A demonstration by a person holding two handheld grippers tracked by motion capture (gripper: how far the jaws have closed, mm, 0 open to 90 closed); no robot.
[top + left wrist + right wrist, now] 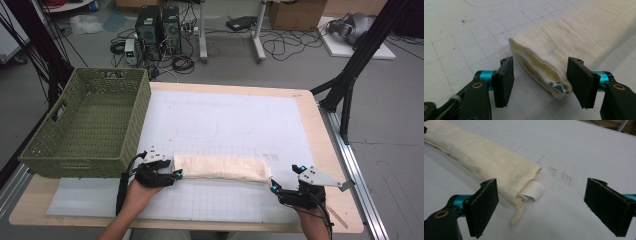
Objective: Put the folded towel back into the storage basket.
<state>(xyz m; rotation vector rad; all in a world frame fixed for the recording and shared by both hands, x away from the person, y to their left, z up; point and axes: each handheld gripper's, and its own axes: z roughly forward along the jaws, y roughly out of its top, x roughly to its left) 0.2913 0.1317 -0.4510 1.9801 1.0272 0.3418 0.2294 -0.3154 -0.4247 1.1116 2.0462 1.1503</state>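
A green basket (85,125) stands at the left edge of the table (320,130), on the corner of a white gridded mat (225,120). Just right of its near corner the left gripper (176,174) lies low at the left end of a folded cream cloth (222,167), which stretches across the mat's near half. In the left gripper view that end of the cloth (554,65), layered, with a blue print at the fold, sits between the jaws of the left gripper (540,82); the right pad (580,82) is at the cloth's edge, the left pad stands clear, so nothing is gripped. At the cloth's right end the right gripper (274,187) rests near the corner, jaws wide apart and holding nothing; in its view the cloth (486,160) and a white tag (532,191) lie just ahead of the right gripper (541,207), nearer the left jaw.
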